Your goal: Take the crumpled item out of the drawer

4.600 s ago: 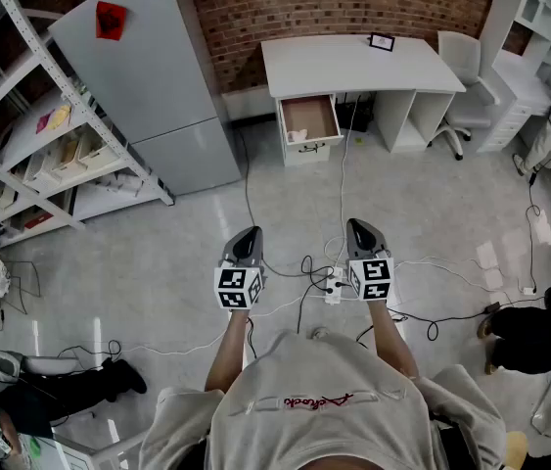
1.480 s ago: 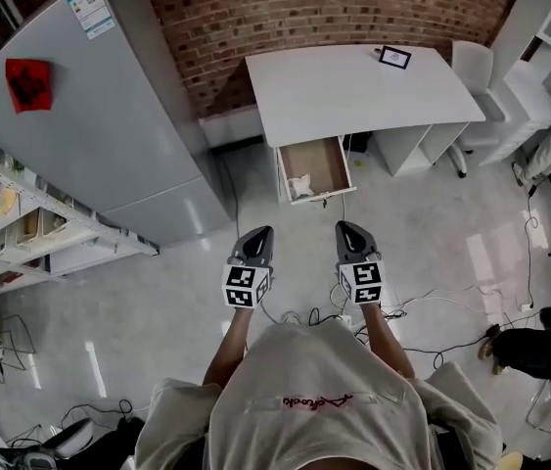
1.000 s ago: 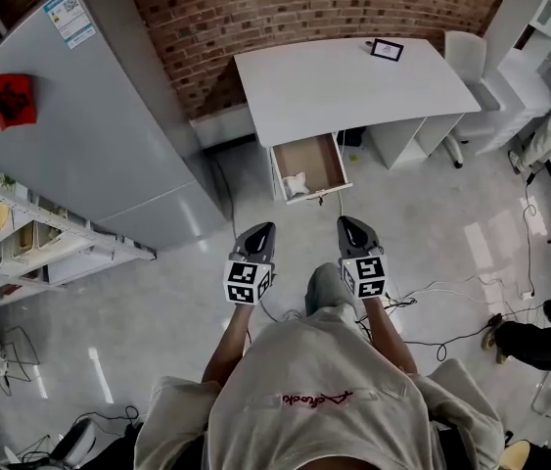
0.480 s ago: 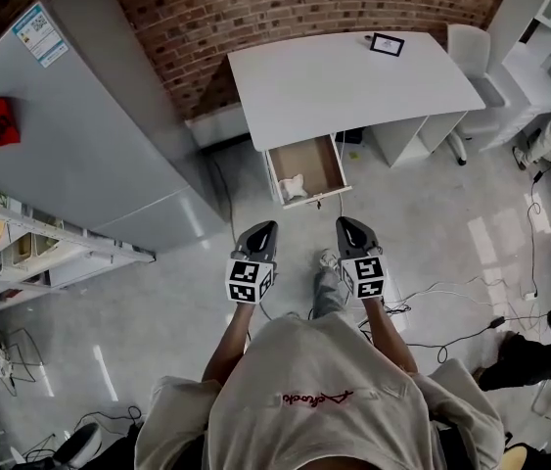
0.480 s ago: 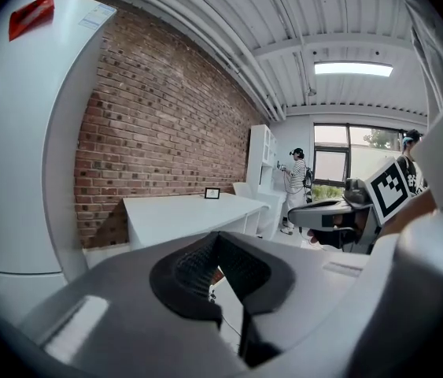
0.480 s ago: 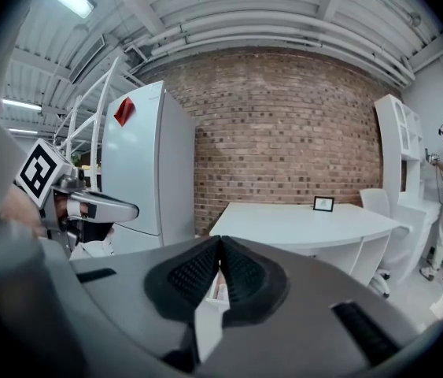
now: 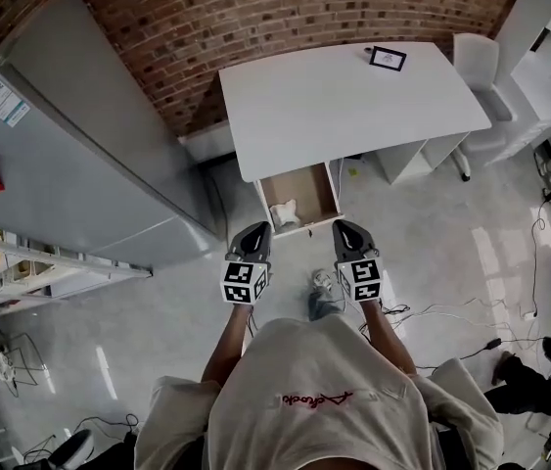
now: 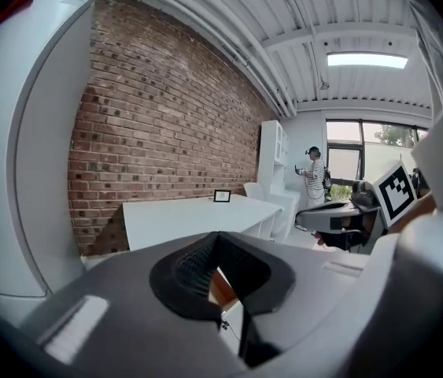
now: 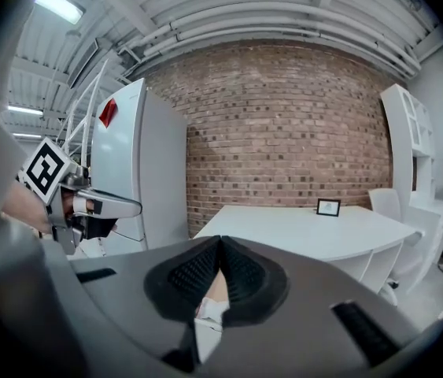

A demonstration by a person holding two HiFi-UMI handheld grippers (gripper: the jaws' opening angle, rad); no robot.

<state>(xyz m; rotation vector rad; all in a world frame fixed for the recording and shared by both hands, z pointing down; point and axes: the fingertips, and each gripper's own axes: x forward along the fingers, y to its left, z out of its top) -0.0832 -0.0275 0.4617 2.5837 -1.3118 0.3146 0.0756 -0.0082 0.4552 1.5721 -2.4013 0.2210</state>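
The crumpled wad [image 7: 284, 211] lies in the open drawer [image 7: 326, 192] under the bench [image 7: 353, 96], mid-frame. It looks light and soft, so I'd pinch its bulk. The left gripper [image 7: 255, 229] and right gripper [image 7: 342, 227] hover nearby, both pressed together, empty.

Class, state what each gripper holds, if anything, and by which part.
Nothing. The left gripper and right gripper are shut and empty; the crumpled item lies in the drawer.

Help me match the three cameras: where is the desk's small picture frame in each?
Head view: picture frame, upper right, near the desk's far edge.
Left gripper view: frame at centre, on the desk.
Right gripper view: frame right of centre, on the desk.
Shared landmark: the brick wall behind the desk.
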